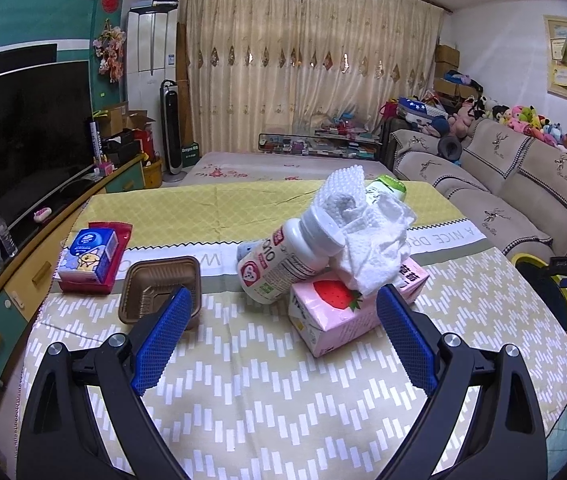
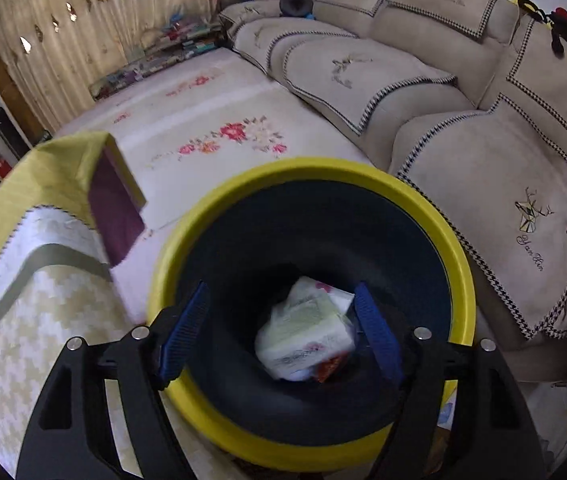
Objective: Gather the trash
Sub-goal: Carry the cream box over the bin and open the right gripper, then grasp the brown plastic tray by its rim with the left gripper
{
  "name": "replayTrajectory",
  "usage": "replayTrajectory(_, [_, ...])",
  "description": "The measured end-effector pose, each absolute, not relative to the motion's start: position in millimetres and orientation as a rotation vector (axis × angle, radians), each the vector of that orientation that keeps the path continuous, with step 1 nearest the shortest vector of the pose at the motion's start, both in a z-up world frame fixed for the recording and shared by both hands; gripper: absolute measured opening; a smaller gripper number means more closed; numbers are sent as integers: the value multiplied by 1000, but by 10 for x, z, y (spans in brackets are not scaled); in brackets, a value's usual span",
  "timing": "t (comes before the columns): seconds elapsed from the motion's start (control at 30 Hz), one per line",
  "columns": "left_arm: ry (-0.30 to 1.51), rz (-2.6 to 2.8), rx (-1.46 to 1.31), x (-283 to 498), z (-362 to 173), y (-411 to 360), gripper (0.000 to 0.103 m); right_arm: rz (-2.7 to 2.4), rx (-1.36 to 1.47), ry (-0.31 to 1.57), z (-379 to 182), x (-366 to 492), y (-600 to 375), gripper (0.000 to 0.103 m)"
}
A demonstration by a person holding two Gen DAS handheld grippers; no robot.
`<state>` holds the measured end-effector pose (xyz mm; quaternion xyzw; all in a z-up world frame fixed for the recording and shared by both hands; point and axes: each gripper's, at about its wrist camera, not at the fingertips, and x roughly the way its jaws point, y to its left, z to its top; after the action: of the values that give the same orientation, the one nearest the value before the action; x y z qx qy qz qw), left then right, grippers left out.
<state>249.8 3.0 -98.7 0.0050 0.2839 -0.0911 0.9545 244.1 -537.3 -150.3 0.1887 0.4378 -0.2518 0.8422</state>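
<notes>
My right gripper [image 2: 279, 328] hangs over the bin [image 2: 219, 432], jaws wide and empty, a wrapper [image 2: 303, 336] lying at the bottom. My left gripper [image 1: 283, 320], also wide and empty, should next close on the pink carton [image 1: 323, 312] at frame centre on the desk [image 1: 283, 400].

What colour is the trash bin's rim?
Yellow, around a dark inside; the trash bin shows best in the right wrist view.

We look down past our right gripper [image 2: 281, 330], its blue jaws spread wide and empty, into a yellow-rimmed bin [image 2: 459, 252] holding a crumpled white packet [image 2: 303, 336]; a beige sofa [image 2: 483, 152] stands beside it.
</notes>
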Motion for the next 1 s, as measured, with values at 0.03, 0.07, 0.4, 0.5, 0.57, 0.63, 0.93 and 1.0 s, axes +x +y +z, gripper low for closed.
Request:
replayTrajectory(0.03, [579,-179,7,2504,-984,54,92,-505,398,907,-1441,2408,-5301,72])
replayTrajectory(0.07, [582,-176,1,2507,-971,79,92,-486,396,891,-1392,2373,-5254,72])
replayTrajectory(0.4, [674,-81,31,2601,-869,476,91,-301,375,799,-1118,2097,-4590,78])
replayTrajectory(0.5, [782,-81,12,2840,-1001,573,88,-269,380,813,-1145,2112,-4501,78])
replayTrajectory(0.57, [831,-76,-3,2977,-1079,613,88,-262,381,819,-1147,2124,-4445,78])
replayTrajectory(0.63, [872,-63,-20,3116,-1158,656,88,-256,377,829,-1168,2154,-4443,78])
replayTrajectory(0.93, [962,4,-54,3542,-1351,773,88,-233,397,857,-1263,2197,-4431,78])
replayTrajectory(1.0, [986,10,-75,3606,-1403,810,88,-231,399,860,-1272,2198,-4441,78])
